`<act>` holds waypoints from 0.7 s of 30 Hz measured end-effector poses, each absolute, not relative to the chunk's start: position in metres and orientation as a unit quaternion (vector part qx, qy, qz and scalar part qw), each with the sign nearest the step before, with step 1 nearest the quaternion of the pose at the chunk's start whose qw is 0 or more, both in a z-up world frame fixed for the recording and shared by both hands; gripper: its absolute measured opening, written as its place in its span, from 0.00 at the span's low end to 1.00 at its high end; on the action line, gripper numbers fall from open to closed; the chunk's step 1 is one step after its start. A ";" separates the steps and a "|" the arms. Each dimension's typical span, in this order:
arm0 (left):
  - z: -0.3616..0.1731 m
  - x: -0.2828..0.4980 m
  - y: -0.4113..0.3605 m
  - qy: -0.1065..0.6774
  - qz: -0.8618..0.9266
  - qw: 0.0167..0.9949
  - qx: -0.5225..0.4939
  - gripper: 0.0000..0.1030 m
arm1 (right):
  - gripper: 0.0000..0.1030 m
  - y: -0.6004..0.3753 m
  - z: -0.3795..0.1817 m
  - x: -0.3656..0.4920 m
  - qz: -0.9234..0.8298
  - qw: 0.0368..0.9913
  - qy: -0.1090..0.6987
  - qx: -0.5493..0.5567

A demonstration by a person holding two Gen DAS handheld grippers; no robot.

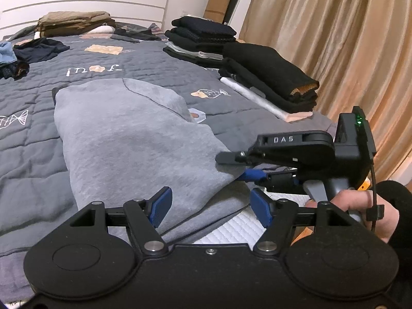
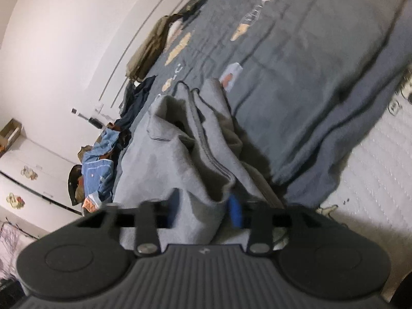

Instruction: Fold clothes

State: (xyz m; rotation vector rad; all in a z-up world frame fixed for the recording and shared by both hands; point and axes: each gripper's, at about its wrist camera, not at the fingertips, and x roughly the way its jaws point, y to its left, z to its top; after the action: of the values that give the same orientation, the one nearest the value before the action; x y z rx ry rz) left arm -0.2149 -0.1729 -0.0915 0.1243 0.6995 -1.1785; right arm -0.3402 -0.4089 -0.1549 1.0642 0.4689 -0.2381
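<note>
A grey fleece garment [image 1: 123, 139] lies partly folded on the grey quilt [image 1: 31, 134], reaching to the bed's near edge. My left gripper [image 1: 211, 206] hangs open just above the garment's near hem, its blue pads [image 1: 161, 206] on either side of a fold. My right gripper [image 1: 237, 166] comes in from the right, held in a person's hand [image 1: 360, 206], and is shut on the garment's right edge. In the blurred right wrist view, bunched grey garment [image 2: 180, 149] fills the space between the right gripper [image 2: 203, 206] fingers.
Two stacks of folded black clothes [image 1: 270, 74] [image 1: 203, 33] stand along the bed's right side, and a brown folded stack [image 1: 74, 22] sits by the headboard. Loose dark clothes and denim [image 1: 33, 51] lie at the left. Curtains [image 1: 334, 38] hang at the right; white mattress edge [image 1: 231, 229] shows below.
</note>
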 end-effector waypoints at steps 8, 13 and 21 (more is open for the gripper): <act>-0.094 -0.214 -0.175 0.324 -0.538 0.775 0.065 0.64 | 0.25 -0.408 -0.154 -0.335 -0.104 0.826 0.216 0.510; -0.097 -0.214 -0.176 0.326 -0.533 0.777 0.074 0.64 | 0.19 -0.404 -0.154 -0.324 -0.108 0.829 0.244 0.491; -0.099 -0.215 -0.175 0.314 -0.528 0.783 0.100 0.64 | 0.05 -0.402 -0.130 -0.353 -0.103 0.834 0.174 0.513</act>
State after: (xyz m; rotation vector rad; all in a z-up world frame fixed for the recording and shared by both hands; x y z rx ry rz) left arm -0.2149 -0.1750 -0.0991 0.2153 0.6774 -1.1387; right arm -0.3526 -0.4023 -0.1298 1.0870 0.3687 -0.2183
